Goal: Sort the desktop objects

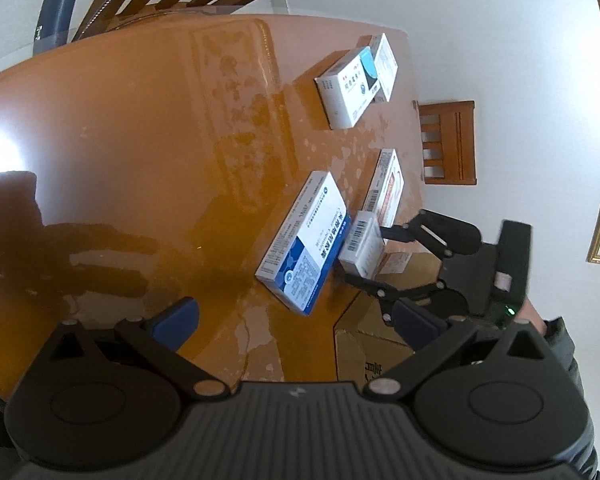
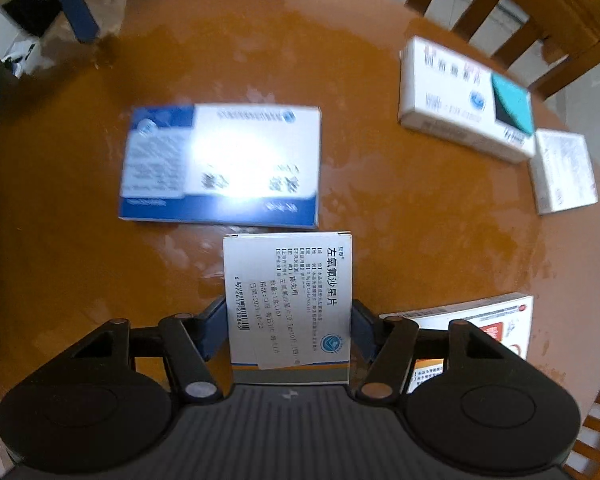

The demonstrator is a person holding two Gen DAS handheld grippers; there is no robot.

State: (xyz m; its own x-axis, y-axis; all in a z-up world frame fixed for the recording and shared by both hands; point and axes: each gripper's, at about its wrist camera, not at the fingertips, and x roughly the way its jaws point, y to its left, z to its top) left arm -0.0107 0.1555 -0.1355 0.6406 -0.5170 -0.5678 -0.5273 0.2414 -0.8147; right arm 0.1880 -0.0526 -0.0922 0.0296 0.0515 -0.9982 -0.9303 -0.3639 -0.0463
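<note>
Between my right gripper's [image 2: 288, 330] pads sits a small white box [image 2: 288, 304], long axis along the fingers; they flank it, contact unclear. Left gripper [image 1: 296, 324] hangs wide, empty, farther off. Blue box [image 2: 220, 164] just beyond.

Small white medicine box [image 2: 288, 304] sits between my pads, beside the blue-and-white box [image 2: 224, 166] lying flat mid-table. Two more white boxes [image 2: 464, 100] lie near the table's far edge; an orange-printed one [image 2: 496, 320] at the near edge.

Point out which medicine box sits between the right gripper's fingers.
The small white box with the barcode, between the right gripper fingers; the other boxes lie apart.
</note>
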